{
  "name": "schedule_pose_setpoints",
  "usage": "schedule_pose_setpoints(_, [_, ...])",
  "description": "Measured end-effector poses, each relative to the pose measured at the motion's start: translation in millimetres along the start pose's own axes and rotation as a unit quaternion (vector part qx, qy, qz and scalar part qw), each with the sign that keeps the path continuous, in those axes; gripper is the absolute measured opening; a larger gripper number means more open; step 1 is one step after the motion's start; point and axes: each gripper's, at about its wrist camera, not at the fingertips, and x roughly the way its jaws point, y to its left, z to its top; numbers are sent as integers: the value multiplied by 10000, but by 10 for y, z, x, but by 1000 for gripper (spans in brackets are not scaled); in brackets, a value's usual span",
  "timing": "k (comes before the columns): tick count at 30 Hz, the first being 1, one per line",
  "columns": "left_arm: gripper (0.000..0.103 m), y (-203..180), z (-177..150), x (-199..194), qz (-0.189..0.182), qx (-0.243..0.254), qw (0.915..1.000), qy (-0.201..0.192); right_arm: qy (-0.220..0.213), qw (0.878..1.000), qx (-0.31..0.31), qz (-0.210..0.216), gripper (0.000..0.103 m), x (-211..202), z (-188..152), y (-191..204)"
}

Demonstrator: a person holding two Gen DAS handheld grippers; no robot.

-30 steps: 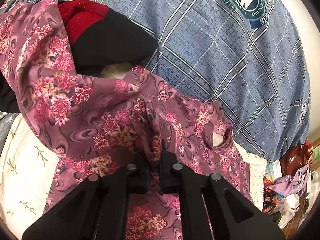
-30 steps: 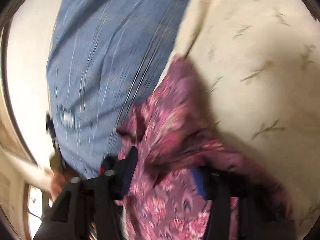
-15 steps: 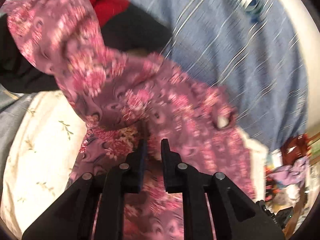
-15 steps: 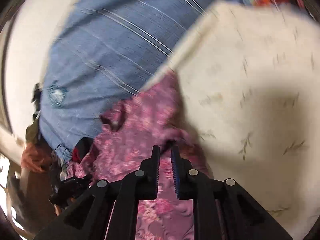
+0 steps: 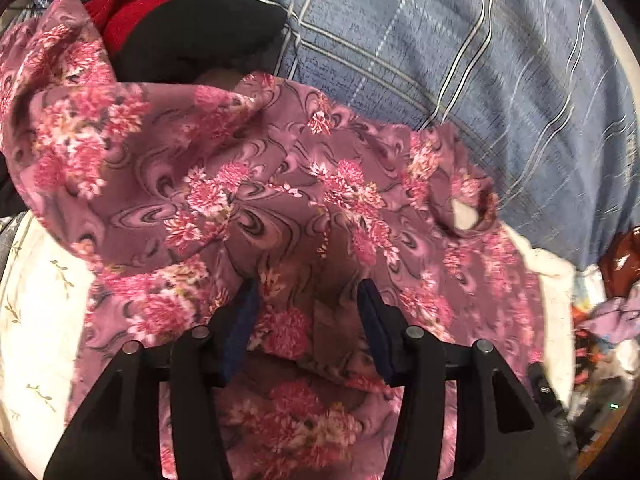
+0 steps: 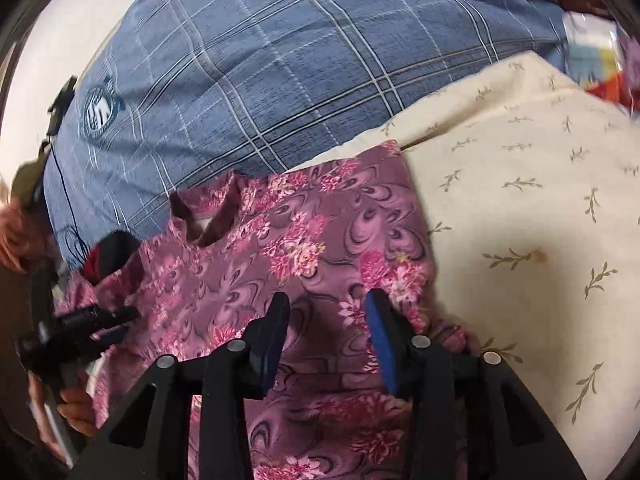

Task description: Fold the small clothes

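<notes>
Your left gripper (image 5: 306,292) points down over the pink floral garment (image 5: 248,184), and its jaws are opening: cloth lies under and between them, but the pads are not pressing on it, so the garment is released on that side. In your left wrist view the garment spreads from 9 o'clock across the centre to about 4 o'clock, with its neck opening (image 5: 466,210) at 3 o'clock of centre. A red and black garment (image 5: 176,28) sits at 11 o'clock, partly tucked under the floral cloth's upper edge. The blue plaid cover (image 5: 460,48) fills 12 to 3 o'clock, and the cream leaf-print sheet (image 5: 36,300) shows at 8 o'clock.

Your right gripper (image 6: 326,308) also hovers over the floral garment (image 6: 304,240), its jaws opening as well, with cloth lying beneath the gap and neither pad clamped on it. In your right wrist view the garment runs from the centre down to 6 o'clock, lying on the cream sheet (image 6: 520,220) that takes up 2 to 5 o'clock. The plaid cover (image 6: 280,60) with its round crest (image 6: 98,110) covers 10 to 1 o'clock. Your left gripper (image 6: 116,322) shows at 8 o'clock, with your hand (image 6: 74,406) on its handle.
</notes>
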Motion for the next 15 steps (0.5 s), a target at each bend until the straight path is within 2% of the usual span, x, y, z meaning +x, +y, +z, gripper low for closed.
schedule_pose_setpoints(1, [49, 75, 37, -88, -74, -78, 9999, -11, 13, 10000, -47, 8, 48, 3, -6, 14])
schedule_pose_setpoints(3, [50, 259, 166, -390, -84, -202, 9993, -290, -24, 10000, -94, 17, 50, 12, -29, 28])
schedule_pose_setpoints(4, [50, 461, 273, -629, -54, -288, 9981, -551, -33, 9999, -106, 19, 50, 12, -39, 28])
schedule_pose_setpoints(6, [61, 776, 431, -898, 79, -433, 9957, -820, -56, 9999, -102, 34, 51, 3, -49, 23])
schedule_pose_setpoints(7, [72, 980, 533, -1043, 227, -538, 9939, -937, -66, 9999, -97, 35, 51, 0, -46, 24])
schedule_pose_setpoints(8, [73, 1257, 662, -1203, 467, -734, 9902, -1094, -76, 9999, -97, 36, 51, -5, -53, 21])
schedule_pose_setpoints(11, [73, 1915, 954, -1412, 630, -1392, 9820, -1113, -87, 9999, -103, 24, 52, 12, -42, 34])
schedule_pose_setpoints(13, [73, 2156, 1114, -1463, 560, -1699, 9781, -1064, -93, 9999, -127, 8, 52, 17, -46, 44])
schedule_pose_setpoints(15, [73, 2137, 1247, -1429, 651, -1700, 9771, -1106, -95, 9998, -152, -8, 53, 20, -50, 48])
